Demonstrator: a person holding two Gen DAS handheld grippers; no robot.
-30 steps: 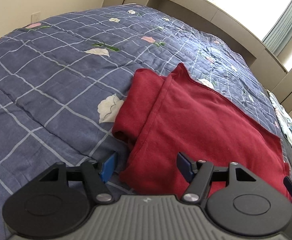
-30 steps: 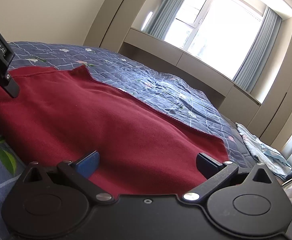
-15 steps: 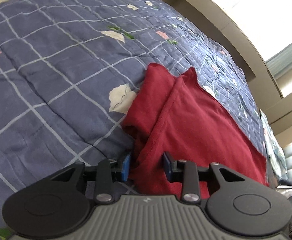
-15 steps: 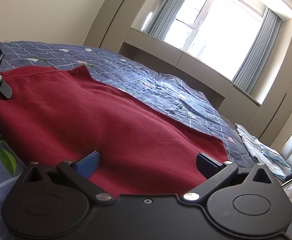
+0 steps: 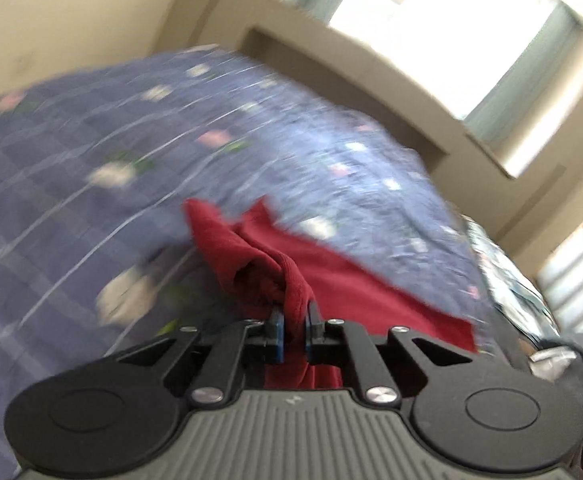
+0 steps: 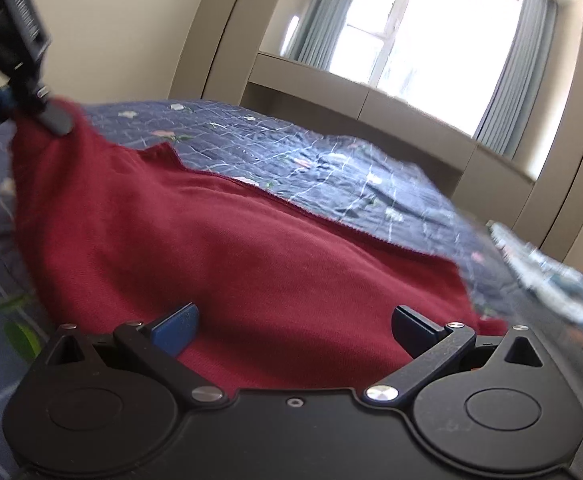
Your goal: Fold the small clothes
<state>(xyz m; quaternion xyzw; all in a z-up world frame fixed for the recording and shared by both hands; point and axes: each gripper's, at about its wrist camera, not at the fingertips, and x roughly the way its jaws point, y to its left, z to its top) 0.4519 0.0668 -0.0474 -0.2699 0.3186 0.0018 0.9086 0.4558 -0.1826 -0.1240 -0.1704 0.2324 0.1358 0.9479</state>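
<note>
The left gripper (image 5: 291,330) is clamped on a pinch of the red garment (image 5: 355,280); its jaws have just been closing, and a fold of cloth now sits pressed between the blue pads (image 5: 277,330). That corner hangs lifted off the quilt (image 5: 71,184), while the rest of the garment lies spread flat on the quilt, reaching from the raised corner across to the right gripper (image 6: 295,320). The right gripper's jaws stand wide apart just above the garment's near edge, holding nothing. The cloth looks soft, light and limp: it drapes from the pinch and will sag and bunch wherever unsupported. A second hold at the near corner or hem beside the right gripper would likely keep the edge taut for a fold.
</note>
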